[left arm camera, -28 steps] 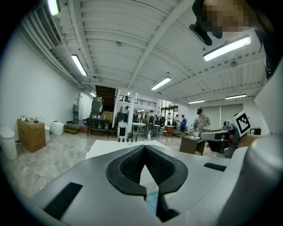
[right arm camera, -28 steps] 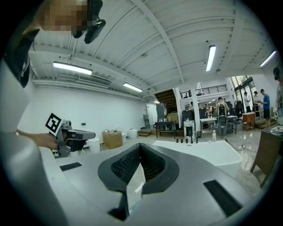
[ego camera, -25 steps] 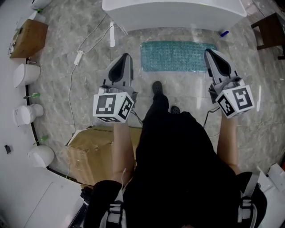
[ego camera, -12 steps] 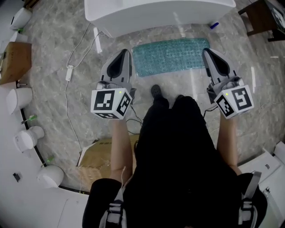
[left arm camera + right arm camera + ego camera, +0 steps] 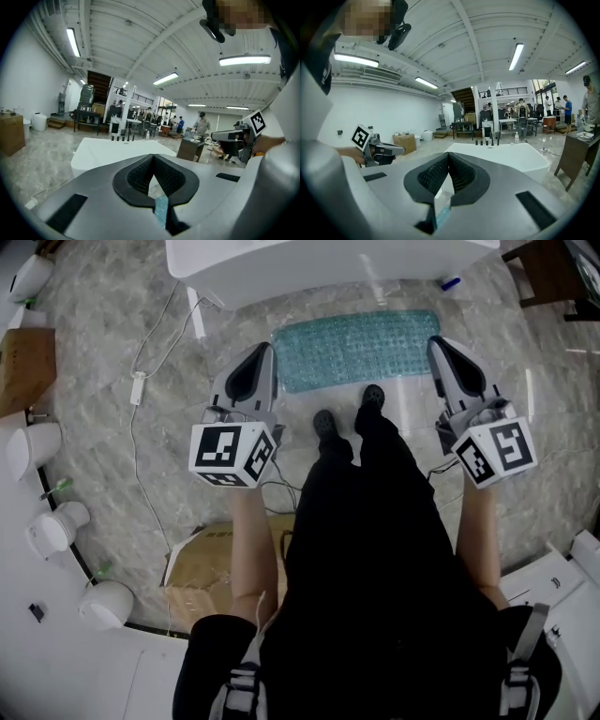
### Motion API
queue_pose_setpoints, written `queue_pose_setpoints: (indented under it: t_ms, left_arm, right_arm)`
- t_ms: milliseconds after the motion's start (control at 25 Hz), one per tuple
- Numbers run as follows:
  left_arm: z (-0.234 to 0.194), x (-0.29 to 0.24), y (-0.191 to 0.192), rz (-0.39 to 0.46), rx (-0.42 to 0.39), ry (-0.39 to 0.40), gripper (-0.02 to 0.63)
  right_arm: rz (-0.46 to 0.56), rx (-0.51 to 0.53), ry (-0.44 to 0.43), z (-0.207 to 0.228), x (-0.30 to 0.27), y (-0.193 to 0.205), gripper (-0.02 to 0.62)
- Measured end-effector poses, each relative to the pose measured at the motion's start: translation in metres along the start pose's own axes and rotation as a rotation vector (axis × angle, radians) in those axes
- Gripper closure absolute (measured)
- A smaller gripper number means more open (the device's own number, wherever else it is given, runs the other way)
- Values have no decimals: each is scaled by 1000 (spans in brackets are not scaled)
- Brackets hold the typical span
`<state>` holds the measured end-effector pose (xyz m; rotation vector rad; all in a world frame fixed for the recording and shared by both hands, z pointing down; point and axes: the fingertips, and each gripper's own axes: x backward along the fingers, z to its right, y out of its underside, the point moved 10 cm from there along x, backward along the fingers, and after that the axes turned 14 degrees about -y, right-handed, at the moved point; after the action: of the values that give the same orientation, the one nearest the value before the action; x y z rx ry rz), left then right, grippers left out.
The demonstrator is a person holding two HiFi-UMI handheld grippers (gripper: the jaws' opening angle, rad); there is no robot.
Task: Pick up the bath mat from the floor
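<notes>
on the floor [image 5: 103, 343], along the white bathtub's [image 5: 328, 263] near side, teal bath mat [image 5: 356, 345] lies flat. approach step: left gripper [image 5: 260, 357] and right gripper [image 5: 441, 348] hang near its two ends, jaws closed, empty. next likely: open jaws, lower to a mat edge.

1. The grey marbled floor [image 5: 112, 334] fills the head view, glossy under the lights
2. A teal bubbled bath mat [image 5: 356, 345] lies flat at 12 o'clock, its far edge just beside the white bathtub [image 5: 328, 263] that stands at the top
3. One black shoe [image 5: 373, 396] touches the mat's near edge; the other shoe [image 5: 325, 422] stands on bare stone
4. A white cable [image 5: 139, 388] trails at 10 o'clock
5. A cardboard box [image 5: 217, 568] sits at 7 o'clock, a second box [image 5: 23, 367] at 9 o'clock
6. White containers [image 5: 56, 531] line the floor's curved edge at 8 o'clock
7. A small blue object [image 5: 451, 283] lies at 1 o'clock, near the tub
</notes>
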<state>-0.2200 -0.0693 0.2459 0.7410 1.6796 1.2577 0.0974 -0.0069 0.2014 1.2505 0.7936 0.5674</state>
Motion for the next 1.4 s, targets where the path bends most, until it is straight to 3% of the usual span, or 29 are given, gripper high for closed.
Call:
queue_pose_setpoints:
  t_ms: [360,680,840,1080,1400]
  left_arm:
    - [21,-37,9,-92,53,-15,598]
    - [54,-85,6,-151,64,-113,598]
    - [70,-103,22,-236,88,-147,598]
    - [79,-108,61,-329,102,-156,598]
    - [48,-128,110,-380,109,-200,598]
  right_arm:
    - [-20,-7,-83,52,-18,-2,581]
    - [-32,-36,-197,123,-35,3,581]
    - [-48,-55,-273,147,-48,16,582]
    - [-87,-86,-364,153,-66,40,583]
    - [-166,-149,-386,142,-98,84,583]
